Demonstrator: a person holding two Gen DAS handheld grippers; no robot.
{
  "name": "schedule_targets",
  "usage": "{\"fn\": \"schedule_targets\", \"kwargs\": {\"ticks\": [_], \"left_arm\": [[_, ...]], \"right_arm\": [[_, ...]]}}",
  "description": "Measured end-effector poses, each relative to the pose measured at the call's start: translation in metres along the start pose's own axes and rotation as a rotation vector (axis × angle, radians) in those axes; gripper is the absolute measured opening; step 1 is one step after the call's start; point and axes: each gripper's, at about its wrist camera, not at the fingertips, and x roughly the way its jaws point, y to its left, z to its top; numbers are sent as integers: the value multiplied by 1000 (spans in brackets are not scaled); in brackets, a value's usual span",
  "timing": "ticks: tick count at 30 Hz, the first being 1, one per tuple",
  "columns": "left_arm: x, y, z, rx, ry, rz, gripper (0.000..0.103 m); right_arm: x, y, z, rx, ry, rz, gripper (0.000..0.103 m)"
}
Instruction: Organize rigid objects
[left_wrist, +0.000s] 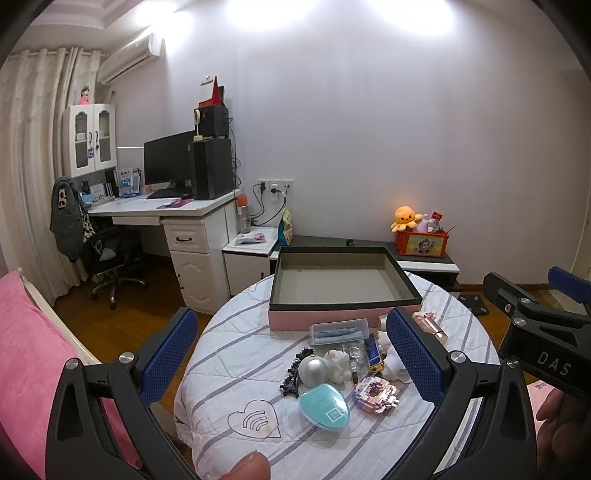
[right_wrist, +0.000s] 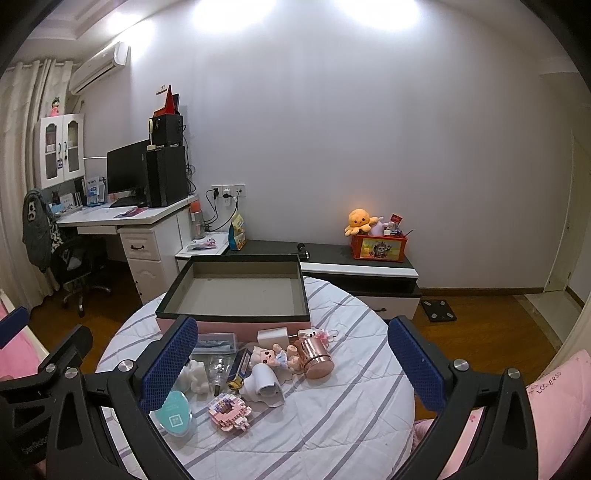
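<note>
**Small items heaped in front of one empty box**

One pink box (right_wrist: 236, 295) with a dark rim sits open and empty on the round striped bench (right_wrist: 332, 417). Just before it lie one rose-gold cylinder (right_wrist: 317, 356), one teal oval case (left_wrist: 324, 405), one pink block model (right_wrist: 229, 409) and one clear lidded case (left_wrist: 339, 330). The left tool (left_wrist: 295, 354) and the right tool (right_wrist: 291, 365) are both spread wide, holding nothing.
</note>
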Motion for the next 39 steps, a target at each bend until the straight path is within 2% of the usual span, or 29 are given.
{"fn": "schedule_targets", "kwargs": {"ticks": [25,31,39], "left_arm": [[4,0,-5,-2,9,-3,103],[23,7,-21,-13,69,-5,103],[76,16,-64,-33,231,-25,103]], "right_arm": [[1,-1,-2,-8,5,6,103],[24,-6,-10,-7,60,13,103],[74,-16,-43,-9,207,24,103]]}}
